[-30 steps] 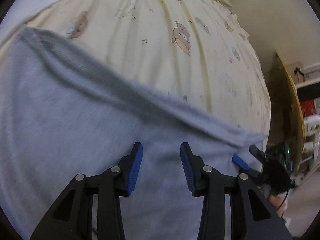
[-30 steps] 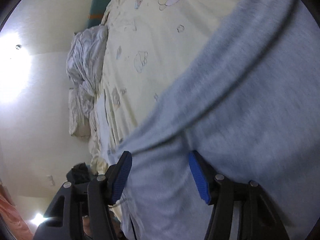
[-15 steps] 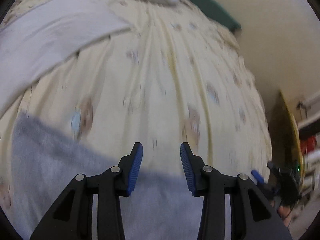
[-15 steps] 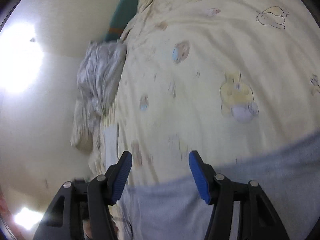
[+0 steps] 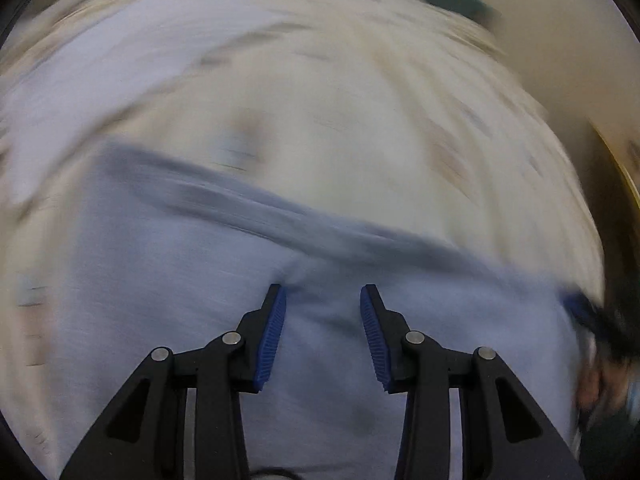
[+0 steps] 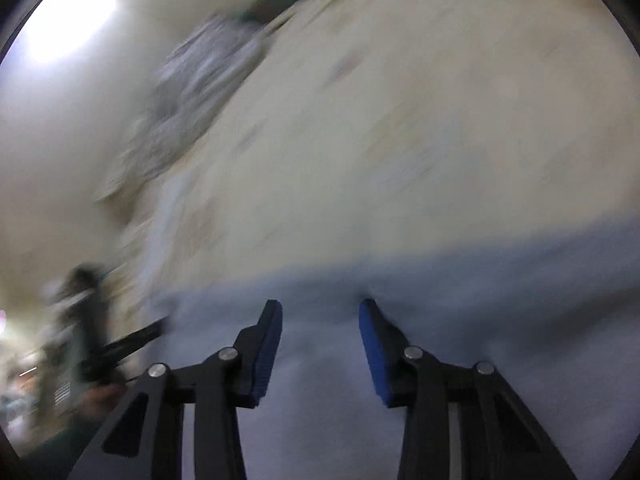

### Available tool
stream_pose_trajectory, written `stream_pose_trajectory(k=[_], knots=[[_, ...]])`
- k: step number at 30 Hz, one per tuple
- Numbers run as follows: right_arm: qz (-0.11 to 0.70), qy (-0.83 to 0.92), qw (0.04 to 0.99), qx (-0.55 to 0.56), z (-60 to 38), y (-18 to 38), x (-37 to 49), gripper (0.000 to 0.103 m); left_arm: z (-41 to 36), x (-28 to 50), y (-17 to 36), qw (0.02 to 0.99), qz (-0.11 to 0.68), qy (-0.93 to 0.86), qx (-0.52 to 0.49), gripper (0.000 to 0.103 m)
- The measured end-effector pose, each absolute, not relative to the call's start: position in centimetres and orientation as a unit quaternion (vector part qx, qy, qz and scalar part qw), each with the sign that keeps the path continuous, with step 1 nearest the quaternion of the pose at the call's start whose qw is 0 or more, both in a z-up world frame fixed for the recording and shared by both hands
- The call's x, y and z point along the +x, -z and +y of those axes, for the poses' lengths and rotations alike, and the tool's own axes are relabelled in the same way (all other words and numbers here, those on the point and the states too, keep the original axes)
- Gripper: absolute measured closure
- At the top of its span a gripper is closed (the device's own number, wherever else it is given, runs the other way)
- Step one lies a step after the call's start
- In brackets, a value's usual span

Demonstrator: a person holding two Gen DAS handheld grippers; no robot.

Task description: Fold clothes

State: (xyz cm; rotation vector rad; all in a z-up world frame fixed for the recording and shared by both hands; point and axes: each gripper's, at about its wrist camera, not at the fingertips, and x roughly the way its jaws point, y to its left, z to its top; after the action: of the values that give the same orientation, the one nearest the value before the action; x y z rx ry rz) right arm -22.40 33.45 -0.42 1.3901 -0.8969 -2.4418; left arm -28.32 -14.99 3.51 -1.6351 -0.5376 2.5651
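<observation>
A pale yellow sheet covers the bed, and the grey garment lies spread on its near part, a darker band or fold running across it from upper left to lower right in the left view; both views are smeared with motion, so finer detail cannot be read. The step in hand looks like taking hold of the garment near its far edge with both grippers to make the next fold. To do it well, I judge each gripper should come down onto one layer of cloth only, the two at matching points along the same edge, and pinch firmly before lifting, so the fold falls square and no wrinkle is dragged in. The left gripper hangs over the grey cloth with its jaws partly apart; cloth shows between the pads, but they do not press on it. The right gripper sits over the garment's edge nearer the sheet, its jaws closing; the gap is moderate, cloth lies below it, and no pinch can be seen.
</observation>
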Motion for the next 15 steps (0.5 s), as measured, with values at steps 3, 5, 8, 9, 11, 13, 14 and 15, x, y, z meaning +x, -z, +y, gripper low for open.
stream_pose_trajectory(k=[3,5,8,9,11,13,14,15], knots=[[-0.261,0.852,0.039,0.453,37.4,-3.0,-21.3,0.042,-16.9,-28.6,-6.6,0.008,-0.197,-0.838,-0.509,0.060],[-0.218,0.861,0.044,0.458,37.8,-5.1,-19.8,0.042,-15.6,-27.5,-8.2,0.049,-0.167,-0.835,-0.523,0.060],[-0.138,0.861,0.046,0.487,36.6,-5.3,-16.9,0.042,-13.5,-24.2,-9.0,0.090,-0.104,-0.819,-0.557,0.059],[-0.135,0.856,0.041,0.497,37.0,-4.3,-16.1,0.042,-13.3,-21.9,-9.1,0.100,-0.087,-0.813,-0.566,0.059],[-0.123,0.844,0.016,0.522,37.6,-2.1,-15.8,0.042,-13.2,-19.6,-8.9,0.105,-0.089,-0.805,-0.577,0.059],[-0.111,0.846,-0.006,0.522,38.6,-0.7,-16.7,0.042,-13.1,-17.3,-8.8,0.108,-0.093,-0.800,-0.583,0.059],[-0.107,0.852,-0.012,0.512,39.1,-0.3,-17.3,0.042,-13.4,-16.1,-9.1,0.099,-0.101,-0.805,-0.577,0.059],[-0.101,0.858,-0.019,0.503,39.6,-0.1,-18.0,0.042,-14.3,-14.8,-9.7,0.085,-0.109,-0.811,-0.569,0.059]])
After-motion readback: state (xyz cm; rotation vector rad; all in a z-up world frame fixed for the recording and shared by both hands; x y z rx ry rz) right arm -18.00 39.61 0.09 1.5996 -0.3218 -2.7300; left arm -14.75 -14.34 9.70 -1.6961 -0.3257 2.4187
